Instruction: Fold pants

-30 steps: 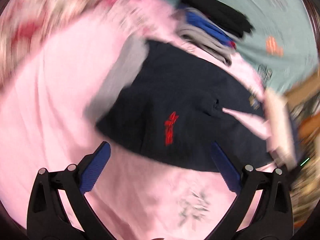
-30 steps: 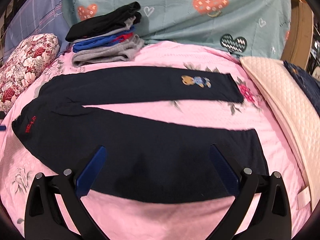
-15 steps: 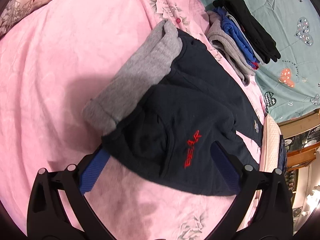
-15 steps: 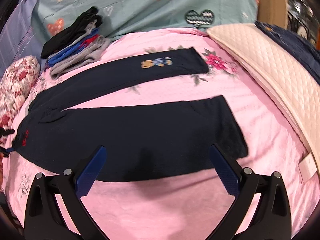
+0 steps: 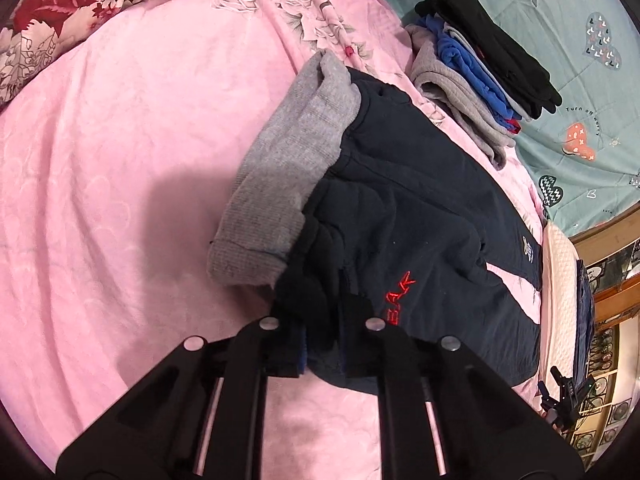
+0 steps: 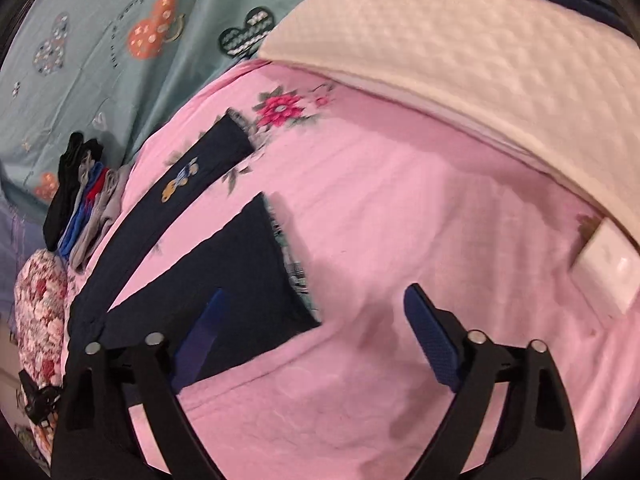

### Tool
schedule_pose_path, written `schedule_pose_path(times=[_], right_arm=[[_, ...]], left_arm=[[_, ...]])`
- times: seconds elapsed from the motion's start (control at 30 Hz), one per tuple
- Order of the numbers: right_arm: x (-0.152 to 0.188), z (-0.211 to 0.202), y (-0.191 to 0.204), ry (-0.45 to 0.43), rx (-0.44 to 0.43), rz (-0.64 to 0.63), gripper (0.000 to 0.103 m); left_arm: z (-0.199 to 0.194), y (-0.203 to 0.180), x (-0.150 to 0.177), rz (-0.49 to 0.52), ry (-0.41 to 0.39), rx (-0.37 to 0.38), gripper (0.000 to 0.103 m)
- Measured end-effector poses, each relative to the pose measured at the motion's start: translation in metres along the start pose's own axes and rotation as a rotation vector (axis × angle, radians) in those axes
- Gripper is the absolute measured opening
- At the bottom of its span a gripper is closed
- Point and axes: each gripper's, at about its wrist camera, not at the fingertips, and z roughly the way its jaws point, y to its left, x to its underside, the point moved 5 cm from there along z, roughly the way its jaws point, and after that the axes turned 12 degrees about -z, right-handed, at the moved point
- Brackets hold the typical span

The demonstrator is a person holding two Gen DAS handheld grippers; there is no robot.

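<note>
Dark navy pants [image 5: 420,216] with a grey ribbed waistband [image 5: 288,172] and a red logo lie spread on the pink bedsheet [image 5: 120,140]. My left gripper [image 5: 320,344] is shut on the near waist corner of the pants, bunching the cloth between its fingers. In the right wrist view both pant legs [image 6: 224,264] stretch away to the left, the far one bearing a small cartoon patch. My right gripper [image 6: 316,336] hangs open just above the sheet beside the hem of the near leg, its left finger [image 6: 200,332] over the cloth.
A stack of folded clothes [image 5: 480,76] in black, blue and grey sits at the far edge by the teal quilt [image 5: 580,92]. A floral pillow [image 5: 72,4] lies at the far left. A cream quilted pad [image 6: 460,68] borders the pink sheet on the right.
My left gripper has closed on the waist corner of the pants. My right gripper has swung right along the near leg to its hem and stayed open.
</note>
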Motion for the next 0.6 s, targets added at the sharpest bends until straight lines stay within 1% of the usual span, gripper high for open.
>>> schedule_pose_path(times=[0.03, 0.07, 0.13, 0.17, 0.2, 0.23, 0.27, 0.3, 0.37, 0.4, 0.47, 0.5, 0.53, 0.57, 0.6], right_arm=[[-0.001, 0.004, 0.005, 0.006, -0.016, -0.020, 0.080], [-0.002, 0.010, 0.012, 0.018, -0.025, -0.048, 0.076], [-0.001, 0.022, 0.018, 0.056, -0.039, -0.087, 0.064], [0.001, 0.030, 0.021, 0.083, -0.042, -0.107, 0.059], [0.004, 0.038, 0.024, 0.114, -0.040, -0.131, 0.047], [0.004, 0.041, 0.028, 0.111, -0.030, -0.157, 0.038], [0.004, 0.043, 0.033, 0.119, -0.039, -0.192, 0.029], [0.006, 0.044, 0.040, 0.140, -0.088, -0.207, 0.015], [0.004, 0.037, 0.048, 0.124, -0.093, -0.244, 0.014], [-0.001, 0.028, 0.054, 0.105, -0.095, -0.270, 0.014], [-0.013, 0.003, 0.058, 0.054, -0.105, -0.282, 0.013], [-0.020, -0.011, 0.057, 0.030, -0.111, -0.278, 0.013], [-0.026, -0.020, 0.055, 0.019, -0.121, -0.277, 0.013], [-0.031, -0.032, 0.053, 0.008, -0.116, -0.281, 0.013], [-0.034, -0.042, 0.050, -0.001, -0.102, -0.283, 0.013]], left_arm=[[-0.001, 0.000, 0.000, 0.001, -0.003, -0.001, 0.011], [-0.001, 0.000, 0.000, 0.003, -0.004, -0.005, 0.011], [-0.001, 0.001, 0.001, 0.011, -0.007, -0.014, 0.011], [0.000, 0.000, 0.002, 0.018, -0.010, -0.020, 0.011], [0.002, 0.000, 0.003, 0.020, -0.010, -0.026, 0.011], [0.004, 0.000, 0.004, 0.023, -0.009, -0.033, 0.011], [0.007, -0.001, 0.006, 0.030, -0.010, -0.047, 0.011], [0.009, -0.002, 0.007, 0.041, -0.014, -0.058, 0.011], [0.008, -0.005, 0.008, 0.063, -0.020, -0.075, 0.011], [0.005, -0.006, 0.006, 0.058, -0.014, -0.072, 0.010], [-0.009, -0.010, -0.004, 0.041, -0.023, -0.027, 0.009], [-0.021, -0.013, -0.010, 0.030, -0.036, 0.015, 0.009], [-0.028, -0.015, -0.013, 0.027, -0.045, 0.038, 0.009], [-0.042, -0.019, -0.018, 0.031, -0.064, 0.074, 0.009], [-0.051, -0.022, -0.020, 0.040, -0.076, 0.089, 0.009]])
